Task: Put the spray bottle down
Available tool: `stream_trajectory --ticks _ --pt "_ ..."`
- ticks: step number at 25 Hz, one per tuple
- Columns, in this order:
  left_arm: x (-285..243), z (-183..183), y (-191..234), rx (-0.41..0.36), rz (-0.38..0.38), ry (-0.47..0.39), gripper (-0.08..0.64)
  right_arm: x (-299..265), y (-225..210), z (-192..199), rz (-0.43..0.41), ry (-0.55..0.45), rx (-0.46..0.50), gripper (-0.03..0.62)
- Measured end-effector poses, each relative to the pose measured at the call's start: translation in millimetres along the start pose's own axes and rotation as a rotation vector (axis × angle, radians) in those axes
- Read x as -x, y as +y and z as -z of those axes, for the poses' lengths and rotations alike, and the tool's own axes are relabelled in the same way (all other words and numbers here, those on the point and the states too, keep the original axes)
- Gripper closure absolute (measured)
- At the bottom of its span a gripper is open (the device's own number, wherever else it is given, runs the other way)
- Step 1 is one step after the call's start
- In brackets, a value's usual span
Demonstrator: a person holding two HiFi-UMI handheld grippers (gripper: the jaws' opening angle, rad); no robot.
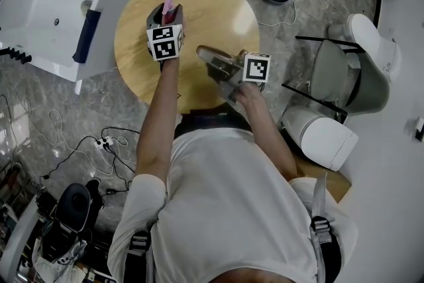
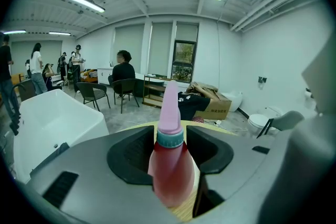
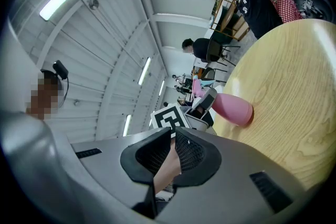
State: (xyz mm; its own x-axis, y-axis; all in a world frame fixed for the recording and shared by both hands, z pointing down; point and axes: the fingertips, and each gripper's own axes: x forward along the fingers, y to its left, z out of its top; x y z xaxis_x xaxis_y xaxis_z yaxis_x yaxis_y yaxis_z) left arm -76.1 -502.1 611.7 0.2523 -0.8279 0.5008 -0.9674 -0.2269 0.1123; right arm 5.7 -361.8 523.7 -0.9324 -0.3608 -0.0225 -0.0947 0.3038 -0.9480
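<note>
Closest to the head camera is the person's white shirt [image 1: 232, 209]; beyond it both arms reach over a round wooden table [image 1: 218, 3]. In the left gripper view the left gripper [image 1: 165, 15] has its dark, dished pads pressed against the shoulders of the spray bottle [image 2: 170, 165], which stands upright between them; its cap points up and away from the lens. The right gripper [image 1: 205, 55] hovers low near the table's near edge; its own view shows the jaws drawn to a narrow slit with nothing gripped between them.

From the right gripper view the bottle's rounded base seems to meet the wood, though I cannot tell whether its weight is fully on it. To do this step well, I judge the base should sit flat and square before the pads part; the jaws should open evenly so neither side drags the narrow neck, and the gripper should then lift straight up clear of the tall cap. The right gripper looks well apart from the bottle and need not move.

The bottle is smooth translucent pink plastic, bulbous below and tapering to a teal collar and a pale pink conical cap; it looks top-heavy and likely to tip. The tabletop is pale, matte, faintly grained wood; the floor is grey veined stone strewn with cables.
</note>
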Motion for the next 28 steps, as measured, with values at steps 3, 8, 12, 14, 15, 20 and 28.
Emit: stream_trajectory --ticks 3,8,12,14,15,20,28 --pt "2 3 -1 0.008 0.007 0.005 0.376 -1 0 1 0.001 0.002 0.002 0.572" --pt "15 10 -6 0.011 0.026 0.012 0.376 -2 9 12 -0.009 0.003 0.013 0.572" --pt "18 14 -8 0.012 0.038 0.019 0.376 -2 11 14 -0.004 0.002 0.014 0.572" --pt "18 15 -8 0.012 0.038 0.022 0.376 -2 12 14 -0.003 0.001 0.017 0.572" --pt "19 16 -8 0.012 0.038 0.023 0.376 -2 13 14 -0.005 0.0 0.019 0.572" --pt "21 18 -8 0.019 0.042 0.025 0.367 -1 15 14 -0.003 -0.005 0.023 0.572" --pt "32 28 -6 0.035 0.037 0.033 0.336 0 22 17 -0.012 -0.005 0.037 0.572"
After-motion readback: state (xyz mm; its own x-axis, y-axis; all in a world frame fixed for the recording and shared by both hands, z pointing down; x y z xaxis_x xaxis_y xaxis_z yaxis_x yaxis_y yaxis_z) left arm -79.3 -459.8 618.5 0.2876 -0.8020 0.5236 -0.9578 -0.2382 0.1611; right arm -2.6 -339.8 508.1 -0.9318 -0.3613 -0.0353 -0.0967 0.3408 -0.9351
